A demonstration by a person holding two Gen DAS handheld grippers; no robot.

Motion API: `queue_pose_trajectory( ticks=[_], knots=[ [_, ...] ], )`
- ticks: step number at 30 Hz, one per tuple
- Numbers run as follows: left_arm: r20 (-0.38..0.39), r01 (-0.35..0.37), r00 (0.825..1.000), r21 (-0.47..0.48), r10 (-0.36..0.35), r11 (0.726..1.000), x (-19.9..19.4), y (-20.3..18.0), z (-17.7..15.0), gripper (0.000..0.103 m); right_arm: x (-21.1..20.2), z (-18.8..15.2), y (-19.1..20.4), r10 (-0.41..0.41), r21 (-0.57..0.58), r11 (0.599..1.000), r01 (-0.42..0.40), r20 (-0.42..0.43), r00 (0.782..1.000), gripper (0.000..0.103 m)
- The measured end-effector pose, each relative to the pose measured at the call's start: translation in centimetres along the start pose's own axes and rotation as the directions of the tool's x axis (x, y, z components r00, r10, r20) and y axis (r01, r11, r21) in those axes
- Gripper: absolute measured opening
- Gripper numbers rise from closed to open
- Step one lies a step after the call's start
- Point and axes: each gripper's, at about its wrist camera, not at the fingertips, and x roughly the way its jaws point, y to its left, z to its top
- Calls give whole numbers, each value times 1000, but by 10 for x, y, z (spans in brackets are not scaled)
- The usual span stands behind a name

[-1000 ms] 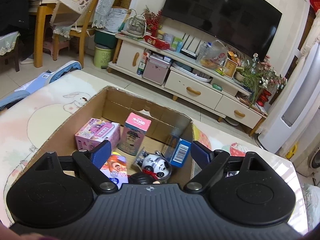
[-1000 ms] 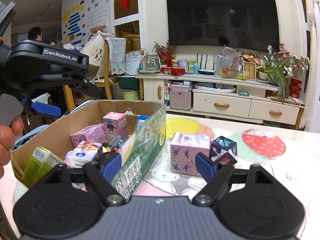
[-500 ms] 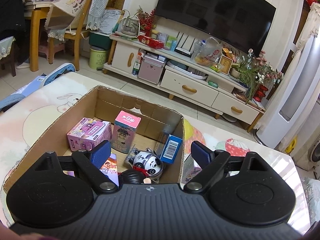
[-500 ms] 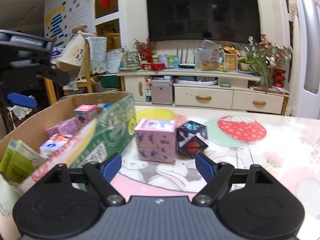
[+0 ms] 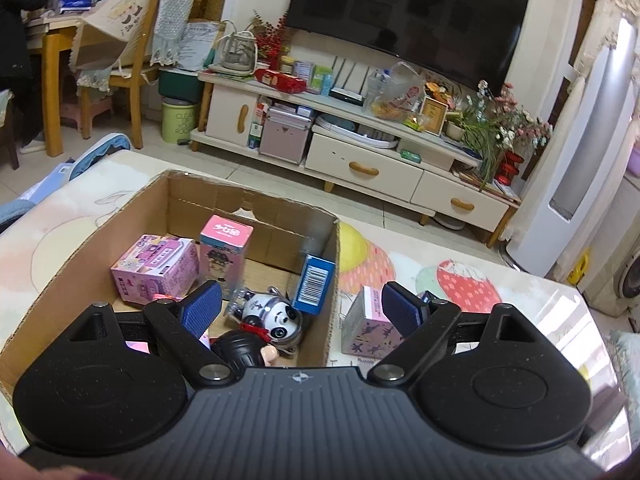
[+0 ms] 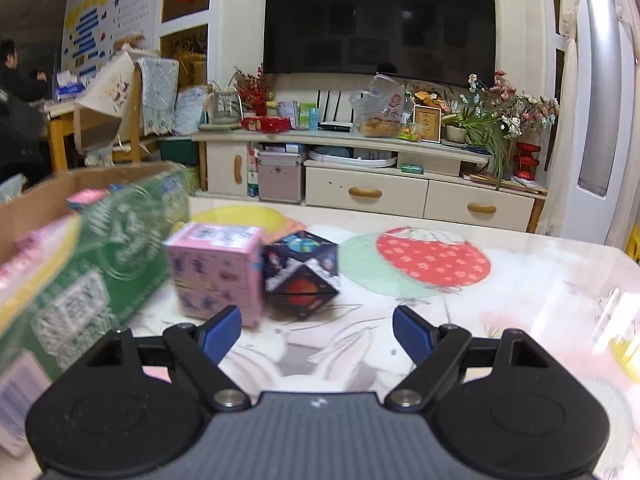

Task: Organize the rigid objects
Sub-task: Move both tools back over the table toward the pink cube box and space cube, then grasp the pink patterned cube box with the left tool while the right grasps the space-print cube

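Note:
A cardboard box (image 5: 168, 192) stands on the table and holds a pink toy carton (image 5: 154, 266), a tall pink carton (image 5: 225, 248), a blue barcode carton (image 5: 314, 286) and a panda figure (image 5: 272, 314). My left gripper (image 5: 301, 310) hovers open above the box's near right corner, nothing between its fingers. On the table just right of the box sit a pink cube carton (image 6: 216, 270) (image 5: 368, 326) and a dark space-print cube (image 6: 302, 274), touching. My right gripper (image 6: 317, 334) is open, low over the table, just short of these two, with nothing between its jaws.
The box's green printed outer wall (image 6: 100, 264) is close on the left of the right gripper. The tablecloth (image 6: 500, 280) stretches bare to the right. Beyond the table stand a TV cabinet (image 6: 368, 192) and a TV (image 6: 380, 20); a person (image 6: 12, 76) sits far left.
My right gripper has sunk and closed in on the pink carton and the space cube, which look larger now. The left gripper's view has shifted slightly right over the box.

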Motion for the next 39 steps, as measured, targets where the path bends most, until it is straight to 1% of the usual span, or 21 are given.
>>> queue_pose_trajectory(
  ticks=[6,8,13,14,17,19,21,23,26,28,30,31,33,36,39],
  knots=[
    [-5,5,1000,53,-5,999,0,-13,-7,103,29,2,-12,41,-9,999,-41,-41,998,83],
    [-8,9,1000,72,-8,997,1,-18,-9,103,38,4,-13,70,-15,997,-71,-50,996,83],
    [-17,13,1000,124,-11,992,4,-30,-13,103,53,10,-9,105,-76,991,-110,-63,992,83],
    [-17,11,1000,134,-9,991,5,-32,-14,103,56,11,-8,111,-91,989,-117,-62,992,84],
    [-21,9,1000,153,-6,988,8,-36,-16,103,63,12,-5,110,-129,985,-117,-63,992,94],
    [-24,5,1000,160,-1,987,11,-40,-18,103,66,13,-5,122,-145,981,-129,-56,991,94],
    [-29,4,1000,172,1,985,14,-43,-20,103,71,15,-5,120,-157,979,-129,-67,991,95],
    [-32,4,999,184,2,983,16,-46,-21,103,77,18,-7,133,-151,978,-143,-78,988,95],
    [-40,6,999,203,2,979,20,-49,-22,103,79,20,-9,153,-141,977,-161,-65,986,94],
    [-42,6,999,212,3,977,22,-53,-24,103,81,22,-9,168,-136,975,-177,-74,983,85],
    [-42,8,999,215,1,977,23,-57,-26,103,80,22,-9,195,-131,970,-204,-80,978,67],
    [-41,10,999,216,-1,976,24,-59,-27,103,79,22,-9,200,-130,969,-209,-75,977,61],
    [-40,15,999,223,-7,975,25,-62,-28,103,78,21,-12,200,-122,970,-208,-71,977,60],
    [-35,5,999,235,3,972,29,-65,-31,103,74,21,-17,211,-94,972,-216,-62,975,59],
    [-35,9,999,232,-1,973,32,-69,-32,103,67,19,-25,198,-71,977,-202,-58,979,59]
  ],
)
